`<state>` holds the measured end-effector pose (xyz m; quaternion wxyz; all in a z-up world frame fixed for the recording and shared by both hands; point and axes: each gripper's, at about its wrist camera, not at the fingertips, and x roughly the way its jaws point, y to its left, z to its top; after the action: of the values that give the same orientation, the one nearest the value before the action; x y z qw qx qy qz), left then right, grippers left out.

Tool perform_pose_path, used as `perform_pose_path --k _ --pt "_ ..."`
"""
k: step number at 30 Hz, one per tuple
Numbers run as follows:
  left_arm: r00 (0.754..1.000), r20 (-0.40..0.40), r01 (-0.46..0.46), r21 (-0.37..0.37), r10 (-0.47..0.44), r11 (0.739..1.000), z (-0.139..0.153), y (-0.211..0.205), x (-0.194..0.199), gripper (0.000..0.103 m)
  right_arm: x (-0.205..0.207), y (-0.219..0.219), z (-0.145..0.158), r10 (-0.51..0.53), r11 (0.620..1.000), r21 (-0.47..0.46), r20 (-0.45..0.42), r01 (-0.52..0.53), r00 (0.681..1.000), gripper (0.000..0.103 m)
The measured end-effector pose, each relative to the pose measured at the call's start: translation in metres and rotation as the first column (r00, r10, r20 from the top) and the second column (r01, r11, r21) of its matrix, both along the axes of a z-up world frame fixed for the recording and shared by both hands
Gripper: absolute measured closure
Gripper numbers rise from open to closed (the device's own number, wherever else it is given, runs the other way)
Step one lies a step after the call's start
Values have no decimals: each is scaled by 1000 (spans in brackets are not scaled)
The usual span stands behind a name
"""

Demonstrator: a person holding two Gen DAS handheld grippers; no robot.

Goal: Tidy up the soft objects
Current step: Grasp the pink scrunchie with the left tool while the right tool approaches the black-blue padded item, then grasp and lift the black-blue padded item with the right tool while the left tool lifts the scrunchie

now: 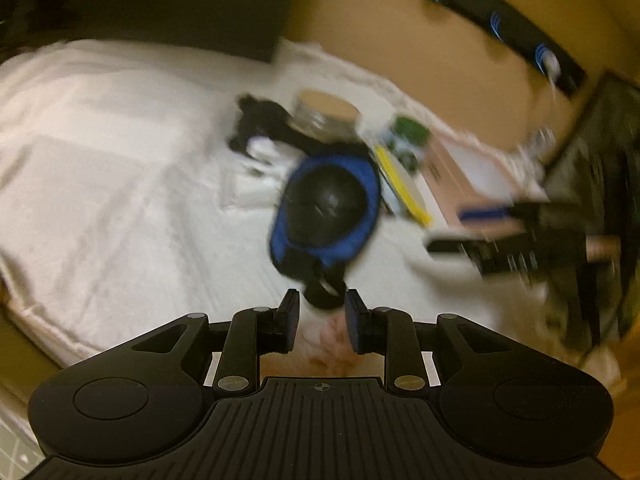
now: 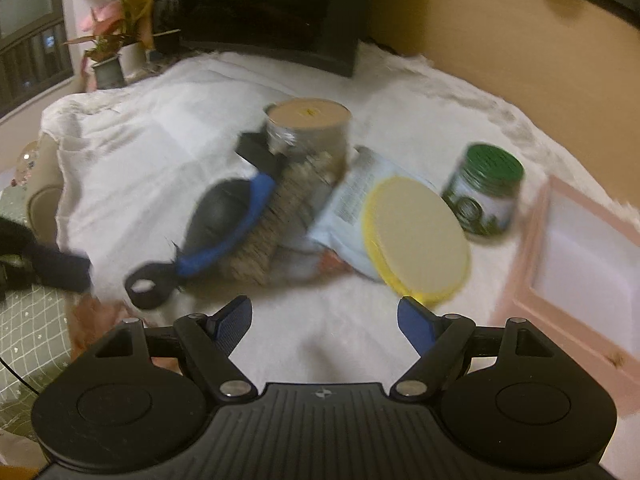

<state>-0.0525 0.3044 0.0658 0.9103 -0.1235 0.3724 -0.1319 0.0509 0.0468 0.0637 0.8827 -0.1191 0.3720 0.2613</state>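
The left gripper (image 1: 322, 304) has its jaws drawn narrow around the black strap loop (image 1: 323, 294) of a blue-and-black pad (image 1: 326, 212). The frame is blurred, but the pads seem to pinch the loop, so I take it as held. From the loop, the pad stretches away toward 12 o'clock over the white cloth (image 1: 100, 160).

The right gripper (image 2: 324, 320) stands wide open and empty above bare cloth. In its view the pad lies at 10 o'clock, and the left gripper's dark tip (image 2: 60, 266) sits just beside the loop. A yellow lid (image 2: 416, 236) is close at 1 o'clock, a green jar (image 2: 486, 196) is farther out at 2, and a tin (image 2: 308, 132) stands at 12.

The step in hand looks like lifting the pad out of the clutter. Next, the pad must be carried clear without snagging the brush beside it, while the right gripper picks another soft item.
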Motion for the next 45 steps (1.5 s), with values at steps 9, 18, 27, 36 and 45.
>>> perform_pose_path --k 9,18,27,36,45 --pt "973 -186 196 333 -140 922 -35 -64 18 71 -8 -9 4 -7 1000 12 -1 7 1000 22" --pt "992 -129 43 296 -5 954 -44 -58 18 86 7 61 15 59 995 79 74 -65 995 22" --pt "971 -71 -213 168 227 963 -18 27 3 90 10 116 9 150 983 101 70 -157 986 53" --pt "939 -33 -341 61 343 938 -9 84 42 90 64 135 -9 91 980 191 -183 -55 979 75" --pt "947 47 -314 -59 316 948 16 103 124 90 69 137 67 170 969 199 -124 -143 978 83"
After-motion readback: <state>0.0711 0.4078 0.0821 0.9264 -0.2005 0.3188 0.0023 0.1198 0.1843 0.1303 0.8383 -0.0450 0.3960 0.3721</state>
